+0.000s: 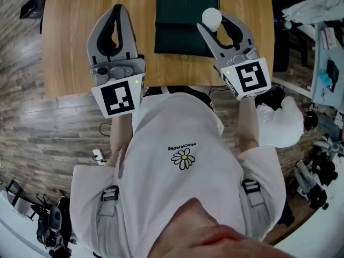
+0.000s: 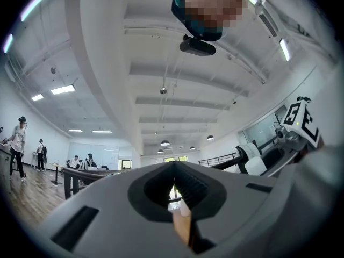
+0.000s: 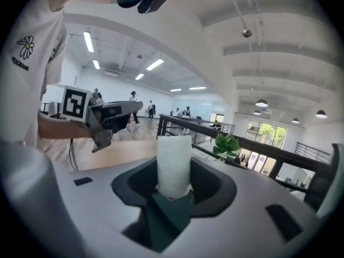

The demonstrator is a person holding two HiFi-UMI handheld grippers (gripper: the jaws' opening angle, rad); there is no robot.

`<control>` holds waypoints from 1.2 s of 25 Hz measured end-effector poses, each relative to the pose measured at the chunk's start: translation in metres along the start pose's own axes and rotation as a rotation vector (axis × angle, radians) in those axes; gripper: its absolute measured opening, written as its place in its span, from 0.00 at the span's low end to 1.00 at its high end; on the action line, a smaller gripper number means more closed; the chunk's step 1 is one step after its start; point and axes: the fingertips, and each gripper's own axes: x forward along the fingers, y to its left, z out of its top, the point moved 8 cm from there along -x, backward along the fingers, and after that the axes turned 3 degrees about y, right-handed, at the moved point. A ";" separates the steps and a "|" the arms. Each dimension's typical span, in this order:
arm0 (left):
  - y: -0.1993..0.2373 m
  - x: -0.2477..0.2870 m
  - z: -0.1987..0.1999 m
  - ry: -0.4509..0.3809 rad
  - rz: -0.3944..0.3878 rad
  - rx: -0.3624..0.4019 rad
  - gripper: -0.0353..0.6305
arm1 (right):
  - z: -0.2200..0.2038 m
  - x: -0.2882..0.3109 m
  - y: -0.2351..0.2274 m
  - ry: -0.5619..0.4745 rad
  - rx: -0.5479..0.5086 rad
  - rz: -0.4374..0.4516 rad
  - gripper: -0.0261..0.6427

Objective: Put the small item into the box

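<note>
Right gripper point(image 3: 174, 190): fingers clamped on white roll point(image 3: 173, 160); held above dark green box point(image 1: 177, 36);
Left gripper point(image 2: 174, 190): fingers together; nothing gripped

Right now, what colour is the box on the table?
Dark green box, clearest in head view.

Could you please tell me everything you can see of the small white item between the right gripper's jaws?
It is a small white cylinder with a finely ribbed surface that looks wound, perhaps thread or tape; the material is uncertain. It stands upright at the tips of the right gripper, whose jaws hold it by its sides. It is over the right edge of the flat dark green box on the light wooden table.
</note>
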 end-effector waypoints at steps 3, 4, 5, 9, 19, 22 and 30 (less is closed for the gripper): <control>0.000 -0.008 -0.004 0.015 0.037 -0.012 0.08 | -0.011 0.012 0.009 0.114 -0.094 0.149 0.30; 0.001 -0.011 -0.005 0.017 0.049 -0.016 0.08 | -0.016 0.018 0.012 0.148 -0.119 0.194 0.30; 0.001 -0.013 -0.006 0.019 0.058 -0.017 0.08 | -0.022 0.024 0.016 0.186 -0.143 0.238 0.30; 0.002 -0.017 -0.011 0.031 0.068 -0.001 0.08 | -0.055 0.048 0.031 0.359 -0.209 0.425 0.30; 0.011 -0.020 -0.019 0.055 0.105 -0.007 0.08 | -0.149 0.097 0.047 0.780 -0.318 0.690 0.30; 0.013 -0.023 -0.020 0.074 0.117 0.004 0.08 | -0.171 0.101 0.053 0.892 -0.349 0.709 0.30; 0.016 -0.026 -0.028 0.133 0.136 0.045 0.08 | -0.203 0.114 0.056 1.041 -0.452 0.624 0.30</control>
